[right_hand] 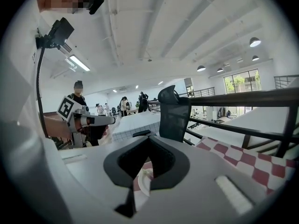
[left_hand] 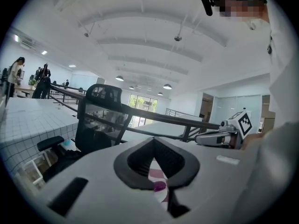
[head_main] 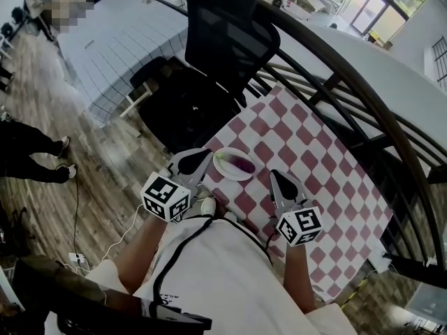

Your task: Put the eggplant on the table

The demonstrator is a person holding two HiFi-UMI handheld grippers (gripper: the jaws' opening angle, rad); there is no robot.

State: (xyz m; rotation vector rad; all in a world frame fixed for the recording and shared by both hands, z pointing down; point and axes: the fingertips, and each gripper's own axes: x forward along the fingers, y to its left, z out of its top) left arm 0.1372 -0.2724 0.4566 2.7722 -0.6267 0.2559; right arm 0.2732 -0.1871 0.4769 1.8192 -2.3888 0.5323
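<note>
A purple eggplant (head_main: 241, 164) lies on a white plate (head_main: 225, 167) at the near left corner of the table (head_main: 328, 180), which has a red and white check cloth. My left gripper (head_main: 207, 153) hovers just left of the plate with its jaws together and nothing in them. My right gripper (head_main: 273, 174) hovers right of the plate, also shut and empty. In the left gripper view a bit of the eggplant (left_hand: 159, 186) shows below the closed jaws (left_hand: 153, 139). The right gripper view shows the plate's rim (right_hand: 145, 182) under its closed jaws (right_hand: 148, 138).
A black office chair (head_main: 223, 40) stands beyond the table's far left corner. A dark curved railing (head_main: 349, 82) runs along the table's far side. A white tiled counter (head_main: 119, 33) is at the upper left. A person's legs (head_main: 31, 155) stand on the wooden floor at left.
</note>
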